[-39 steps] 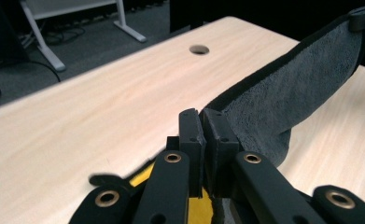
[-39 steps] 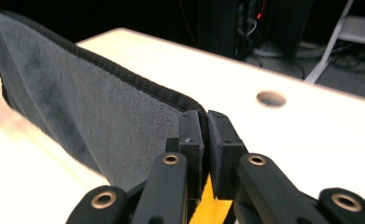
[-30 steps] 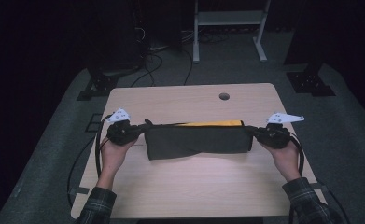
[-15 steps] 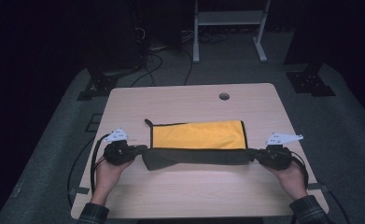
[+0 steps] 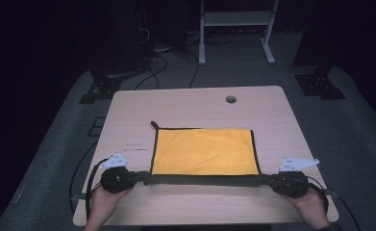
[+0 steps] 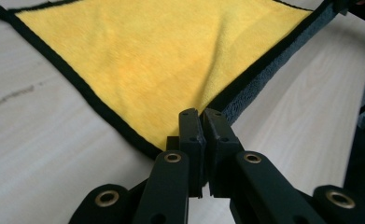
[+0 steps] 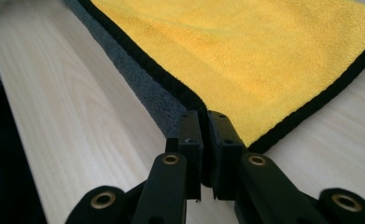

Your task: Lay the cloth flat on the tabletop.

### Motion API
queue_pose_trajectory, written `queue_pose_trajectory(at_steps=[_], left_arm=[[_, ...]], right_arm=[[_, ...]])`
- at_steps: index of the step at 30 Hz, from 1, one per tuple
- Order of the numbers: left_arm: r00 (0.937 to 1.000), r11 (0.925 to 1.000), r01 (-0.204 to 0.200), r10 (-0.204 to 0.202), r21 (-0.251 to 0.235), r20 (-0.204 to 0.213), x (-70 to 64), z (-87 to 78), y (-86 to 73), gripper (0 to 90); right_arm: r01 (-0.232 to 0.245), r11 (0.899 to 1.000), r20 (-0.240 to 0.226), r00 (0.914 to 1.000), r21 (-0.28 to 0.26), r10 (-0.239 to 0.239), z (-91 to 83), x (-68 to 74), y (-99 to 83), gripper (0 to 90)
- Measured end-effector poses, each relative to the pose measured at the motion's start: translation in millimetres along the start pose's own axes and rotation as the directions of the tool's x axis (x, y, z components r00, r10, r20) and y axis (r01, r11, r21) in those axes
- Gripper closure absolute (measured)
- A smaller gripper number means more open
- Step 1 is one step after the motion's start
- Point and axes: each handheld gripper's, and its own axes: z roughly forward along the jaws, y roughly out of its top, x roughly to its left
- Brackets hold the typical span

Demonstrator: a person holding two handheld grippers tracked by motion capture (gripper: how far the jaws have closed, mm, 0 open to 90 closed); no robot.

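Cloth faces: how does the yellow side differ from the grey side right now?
The yellow side lies spread flat, face up on the table; the grey side shows as a narrow strip along the near edge, stretched between the left gripper and right gripper. Both share the black hem.

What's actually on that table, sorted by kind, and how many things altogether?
Cloths: 1, the yellow cloth with black trim and a grey underside
Hand-held grippers: 2, the left gripper and the right gripper, each pinching a near corner
Total: 3
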Motion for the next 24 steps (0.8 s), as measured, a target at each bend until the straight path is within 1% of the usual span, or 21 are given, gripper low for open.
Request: queue_pose_trajectory(at_steps=[2,4,5,6,7,8,10,13,15,16,18,19,20,21,22,23,24], left_arm=[[1.0000,1.0000,0.000,0.000,0.001,-0.002,-4.1,-3.6,-3.8,86.3],[0.9999,0.9999,0.015,-0.015,0.005,0.005,-6.9,-6.8,-9.2,86.3],[0.9997,0.9997,0.022,-0.022,0.012,0.009,-7.6,-7.4,-12.6,86.5],[0.9997,0.9994,0.026,-0.026,0.023,-0.005,-8.0,-8.0,-16.4,89.9],[0.9993,0.9987,0.036,-0.036,0.036,-0.007,-7.3,-8.8,-20.5,89.9],[0.9987,0.9979,0.051,-0.051,0.040,-0.009,-6.5,-9.8,-24.9,89.9],[0.9978,0.9965,0.065,-0.065,0.052,-0.013,-5.2,-11.7,-32.3,89.9],[0.9976,0.9953,0.066,-0.064,0.071,-0.024,-4.6,-11.5,-37.6,89.8],[0.9977,0.9951,0.065,-0.064,0.074,-0.024,-5.9,-10.2,-37.3,89.7],[0.9980,0.9952,0.059,-0.057,0.078,-0.026,-6.1,-9.3,-36.8,88.4],[0.9979,0.9947,0.054,-0.050,0.088,-0.040,-6.6,-6.1,-36.1,80.5],[0.9978,0.9944,0.052,-0.047,0.093,-0.047,-6.5,-4.5,-35.7,77.3],[0.9975,0.9941,0.052,-0.047,0.096,-0.054,-6.2,-3.0,-35.0,66.5],[0.9966,0.9935,0.057,-0.051,0.098,-0.064,-6.1,-1.8,-34.2,66.5],[0.9963,0.9935,0.057,-0.050,0.099,-0.070,-5.1,-0.7,-33.0,55.6],[0.9958,0.9934,0.058,-0.051,0.099,-0.075,-3.8,0.5,-31.6,55.6],[0.9949,0.9938,0.058,-0.049,0.096,-0.088,-2.4,1.5,-29.9,49.8]], right_arm=[[-0.001,1.000,-0.012,0.9999,-0.006,0.001,-3.1,4.3,-2.1,84.2],[0.006,1.000,-0.026,0.9997,-0.003,-0.006,-5.1,8.7,-4.0,83.8],[0.005,1.000,-0.033,0.9994,0.007,-0.005,-4.9,10.5,-5.6,83.8],[0.008,1.000,-0.036,0.9993,0.025,-0.007,-3.8,12.0,-7.5,83.7],[0.019,0.999,-0.022,0.9996,0.048,-0.018,-2.1,13.3,-9.8,83.7],[0.023,0.997,-0.022,0.9995,0.072,-0.021,-0.1,13.7,-12.1,83.7],[0.030,0.994,-0.025,0.9993,0.101,-0.028,2.5,14.3,-15.3,83.7],[0.036,0.992,-0.030,0.9990,0.122,-0.032,5.7,14.8,-15.1,83.4],[0.037,0.990,-0.035,0.9989,0.135,-0.032,7.4,14.7,-15.9,80.6],[0.038,0.990,-0.041,0.9986,0.137,-0.033,8.1,14.4,-16.5,74.5],[0.029,0.992,-0.042,0.9988,0.127,-0.024,7.9,13.8,-16.5,60.5],[0.025,0.993,-0.046,0.9987,0.112,-0.020,6.8,13.4,-15.8,55.5],[0.013,0.997,-0.038,0.9992,0.075,-0.010,3.1,12.1,-13.4,49.6],[0.013,0.997,-0.038,0.9992,0.075,-0.010,3.1,12.1,-13.4,49.6],[0.005,0.999,-0.023,0.9997,0.045,-0.004,0.8,9.3,-11.5,43.9],[0.005,0.999,-0.023,0.9997,0.045,-0.004,0.8,9.3,-11.5,43.9],[0.002,0.999,-0.013,0.9999,0.038,-0.001,0.9,6.9,-10.5,40.5]])
